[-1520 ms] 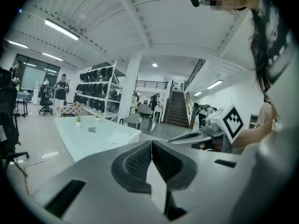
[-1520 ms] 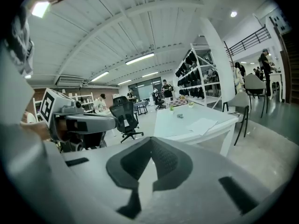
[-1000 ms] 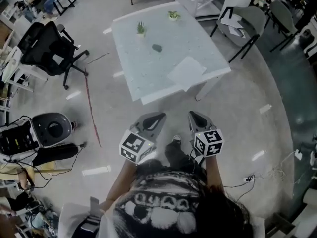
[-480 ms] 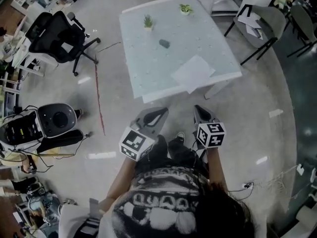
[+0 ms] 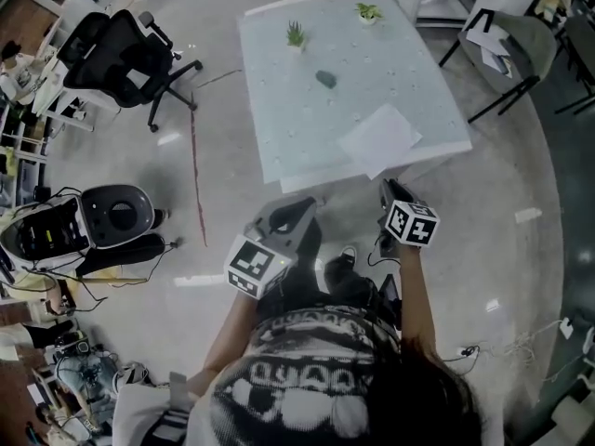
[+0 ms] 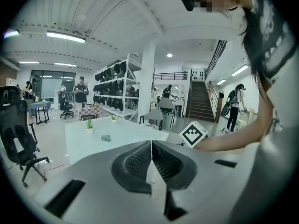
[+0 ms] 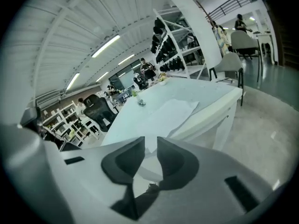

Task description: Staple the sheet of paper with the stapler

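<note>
The white sheet of paper (image 5: pixel 379 139) lies at the near right corner of the pale table (image 5: pixel 288 128), overhanging its front edge a little. The small dark stapler (image 5: pixel 325 79) sits farther back near the table's middle. Both grippers are held in the air in front of the table, short of its edge. My left gripper (image 5: pixel 299 208) is shut with nothing in it; its view shows the stapler (image 6: pixel 106 137) far ahead. My right gripper (image 5: pixel 386 187) points at the paper (image 7: pixel 170 115); its jaws have just been opening, a narrow gap with nothing between them.
Two small potted plants (image 5: pixel 296 35) (image 5: pixel 370 12) stand at the table's far edge. A black office chair (image 5: pixel 121 59) is on the left, a grey chair (image 5: pixel 507 35) on the right. A round black machine (image 5: pixel 116 216) and cables lie on the floor at left.
Both grippers have come closer to the table's front edge, the right one farther and lower. The right jaws went from shut to slightly parted.
</note>
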`<action>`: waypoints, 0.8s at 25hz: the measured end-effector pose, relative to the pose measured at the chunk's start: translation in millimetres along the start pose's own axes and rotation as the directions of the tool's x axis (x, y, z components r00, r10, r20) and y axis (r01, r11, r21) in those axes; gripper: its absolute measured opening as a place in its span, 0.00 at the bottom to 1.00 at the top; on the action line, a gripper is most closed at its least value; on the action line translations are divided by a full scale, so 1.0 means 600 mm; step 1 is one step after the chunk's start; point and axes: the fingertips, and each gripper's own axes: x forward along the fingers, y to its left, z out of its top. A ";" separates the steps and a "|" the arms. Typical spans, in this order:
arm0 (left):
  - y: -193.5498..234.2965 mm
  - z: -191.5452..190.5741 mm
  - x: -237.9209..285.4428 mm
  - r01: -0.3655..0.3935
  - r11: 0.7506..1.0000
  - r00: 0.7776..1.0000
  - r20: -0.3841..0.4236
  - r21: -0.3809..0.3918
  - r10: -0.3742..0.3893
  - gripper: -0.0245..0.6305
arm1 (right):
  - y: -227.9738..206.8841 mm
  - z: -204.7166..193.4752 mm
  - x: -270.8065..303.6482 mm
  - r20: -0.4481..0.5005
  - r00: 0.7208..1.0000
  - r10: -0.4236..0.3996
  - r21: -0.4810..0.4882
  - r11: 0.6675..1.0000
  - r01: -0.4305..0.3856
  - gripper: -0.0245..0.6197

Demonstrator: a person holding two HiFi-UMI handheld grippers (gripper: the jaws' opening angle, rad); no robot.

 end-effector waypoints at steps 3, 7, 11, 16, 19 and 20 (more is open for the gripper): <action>0.031 0.006 0.005 0.002 1.000 1.000 0.010 0.004 -0.002 0.04 | -0.028 0.005 0.035 -0.011 0.998 -0.062 0.103 0.993 0.063 0.22; 0.082 0.014 0.019 0.017 1.000 1.000 0.009 0.002 -0.017 0.04 | -0.060 0.014 0.067 -0.029 0.985 -0.169 0.215 0.961 0.171 0.27; 0.151 0.024 0.034 0.026 0.999 1.000 0.011 0.018 -0.026 0.04 | -0.078 0.009 0.100 -0.068 0.967 -0.244 0.300 0.920 0.253 0.28; 0.235 0.028 0.052 0.054 0.998 0.999 -0.004 0.012 -0.054 0.04 | -0.085 -0.002 0.118 -0.103 0.940 -0.324 0.388 0.857 0.338 0.21; 0.277 0.029 0.063 0.079 0.997 0.997 -0.011 0.012 -0.079 0.04 | -0.086 0.000 0.115 -0.107 0.918 -0.382 0.395 0.831 0.392 0.14; 0.287 0.030 0.067 0.090 0.996 0.996 -0.012 0.010 -0.089 0.04 | -0.084 0.001 0.112 -0.106 0.912 -0.396 0.393 0.826 0.404 0.11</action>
